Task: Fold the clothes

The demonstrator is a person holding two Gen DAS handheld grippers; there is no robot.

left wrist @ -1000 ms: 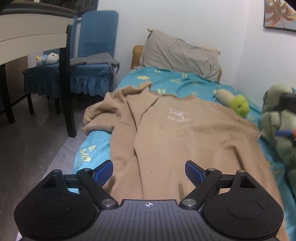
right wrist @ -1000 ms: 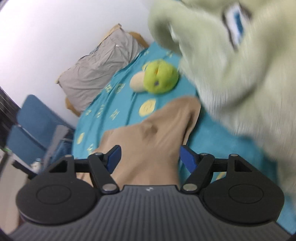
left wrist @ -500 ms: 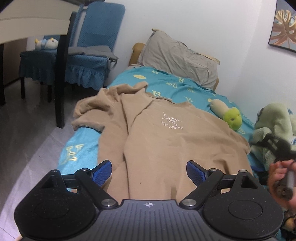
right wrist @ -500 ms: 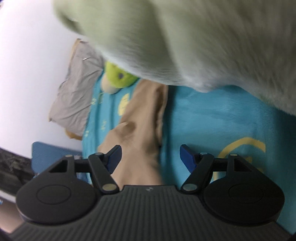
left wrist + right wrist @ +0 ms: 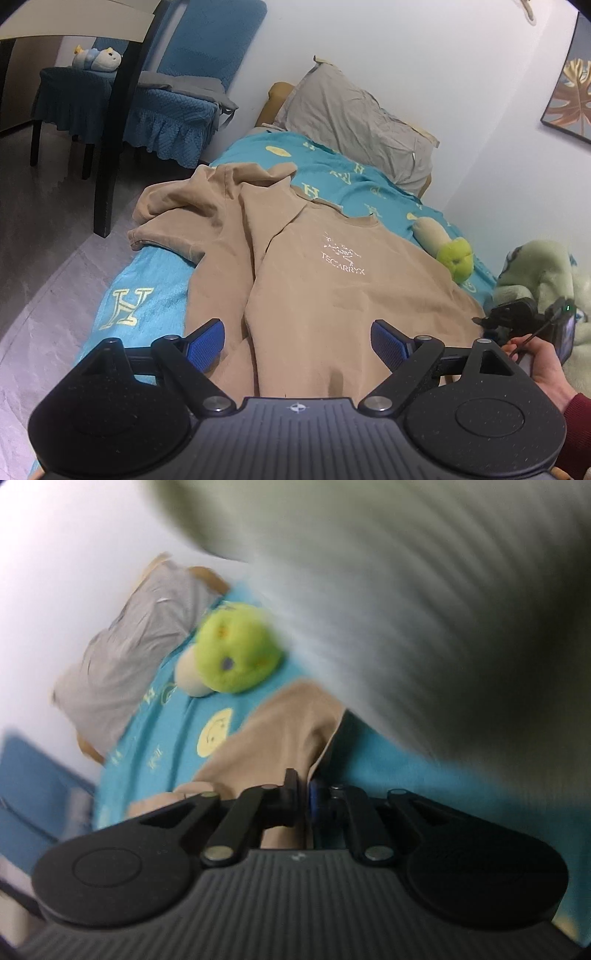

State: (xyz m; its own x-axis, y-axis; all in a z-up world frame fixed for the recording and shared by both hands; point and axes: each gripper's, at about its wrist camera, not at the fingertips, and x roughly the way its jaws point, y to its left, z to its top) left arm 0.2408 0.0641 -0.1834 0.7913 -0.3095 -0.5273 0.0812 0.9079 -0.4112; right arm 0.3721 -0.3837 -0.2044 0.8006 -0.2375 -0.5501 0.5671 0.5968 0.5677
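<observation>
While the right tool point(image 5: 303, 794) pinches the sweatshirt point(image 5: 280, 734), a blanket point(image 5: 424, 602) crowds it.

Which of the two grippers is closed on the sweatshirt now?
The right gripper: its jaws are together, pinching the tan sweatshirt's edge. The left gripper hangs wide open above the hem, holding nothing.

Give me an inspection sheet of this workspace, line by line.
Surface: bed with teal patterned cover.
Job's things: tan sweatshirt spread front-up, one sleeve bunched toward the bed's left edge.
Clutter: green plush toy, gray pillow, pale green fleece blanket.
Grippers: left gripper open over the hem; right gripper shut on sweatshirt edge.
Cables: thin cable by the right hand.
Surroundings: blue chair, wall picture, gray floor.
</observation>
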